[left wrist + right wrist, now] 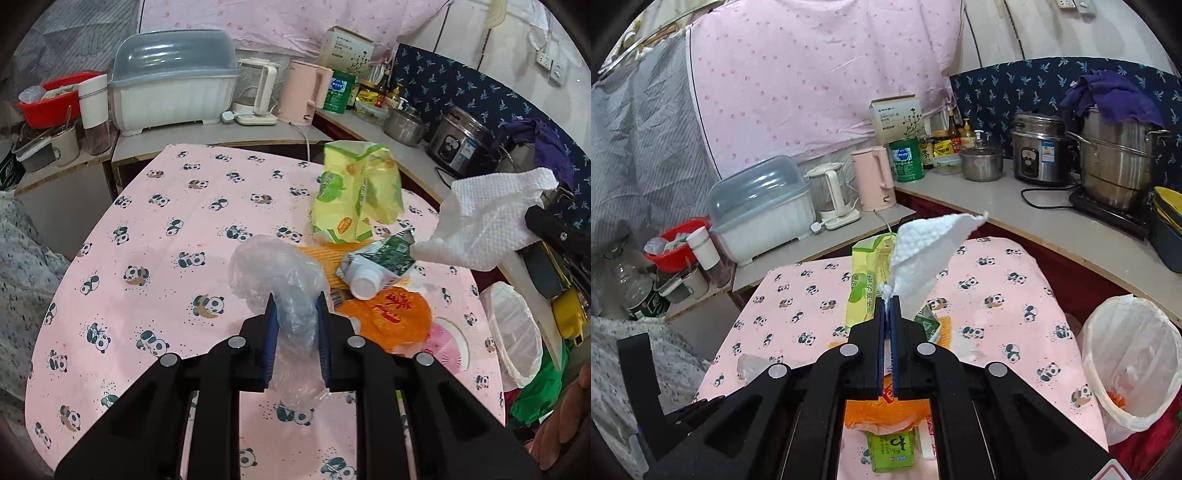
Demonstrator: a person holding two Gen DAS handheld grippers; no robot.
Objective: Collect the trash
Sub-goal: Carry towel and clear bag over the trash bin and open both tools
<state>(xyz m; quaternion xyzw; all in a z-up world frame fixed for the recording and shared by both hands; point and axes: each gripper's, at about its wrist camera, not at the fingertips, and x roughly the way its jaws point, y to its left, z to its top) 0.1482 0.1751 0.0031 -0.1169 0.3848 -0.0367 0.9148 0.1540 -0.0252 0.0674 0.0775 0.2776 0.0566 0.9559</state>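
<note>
Both my grippers hold trash above the round table (122, 258) with its pink panda cloth.

Largest to smallest: the table carries the remaining litter near its right side; just off its right edge stands the bin (1134, 369), lined with a white bag. A tall yellow-green packet (354, 195) stands upright on the cloth, and in front of it lie an orange wrapper (388, 314) and a crumpled green-and-white carton (376, 264), close together. My left gripper (297, 314) is narrowed on a clear plastic bag (273, 273), pinched between the blue pads. My right gripper (889, 310) is nearly closed, clamping a white paper towel (923, 258) that rises above its tips, over the table.
</note>
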